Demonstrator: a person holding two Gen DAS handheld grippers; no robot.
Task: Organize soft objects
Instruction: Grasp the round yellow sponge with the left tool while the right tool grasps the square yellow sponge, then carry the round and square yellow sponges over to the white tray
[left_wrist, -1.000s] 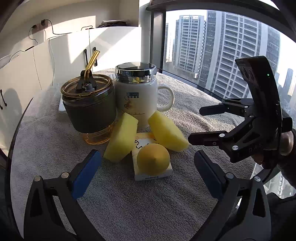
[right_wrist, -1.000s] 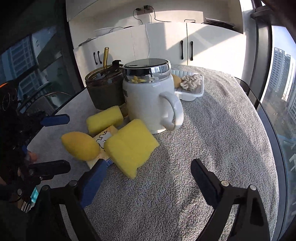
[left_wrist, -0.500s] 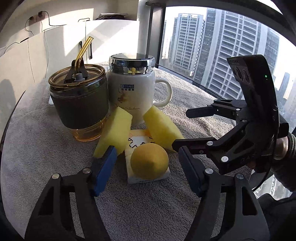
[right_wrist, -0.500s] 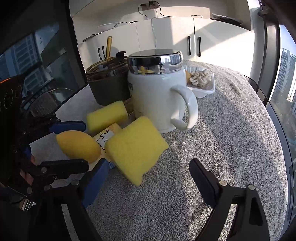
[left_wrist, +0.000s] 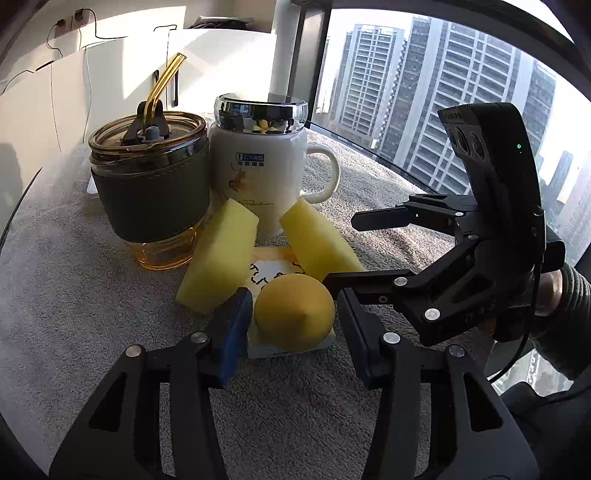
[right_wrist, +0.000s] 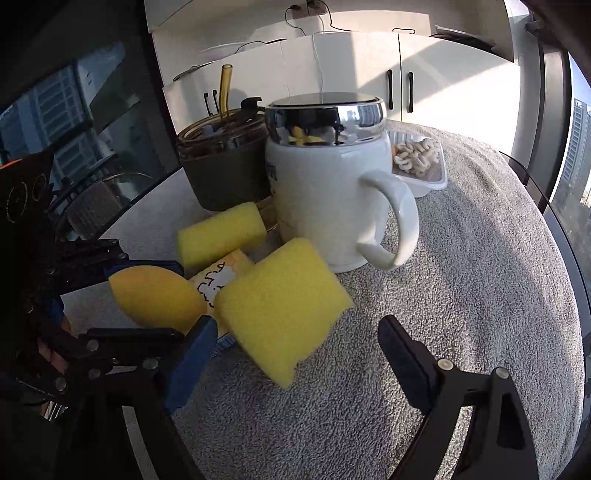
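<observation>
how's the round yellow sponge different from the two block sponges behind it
The round sponge is egg-shaped and deeper yellow; the left block sponge and right block sponge are flat-sided and paler. It sits on a small printed pack, while the blocks lean tilted by the white mug. All three are yellow foam.

Ball (left_wrist: 294, 312) on pad (left_wrist: 271, 269), between sponges (left_wrist: 218, 262); mug (left_wrist: 258, 181) behind, tumbler (left_wrist: 147, 184) left.

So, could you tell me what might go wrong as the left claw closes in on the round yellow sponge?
1. The left claw straddles the round sponge, which sits on a small card; squeezing could drag the card.
2. The right claw is close, so they may collide.
3. Two block sponges lean on the mug and may topple.
</observation>
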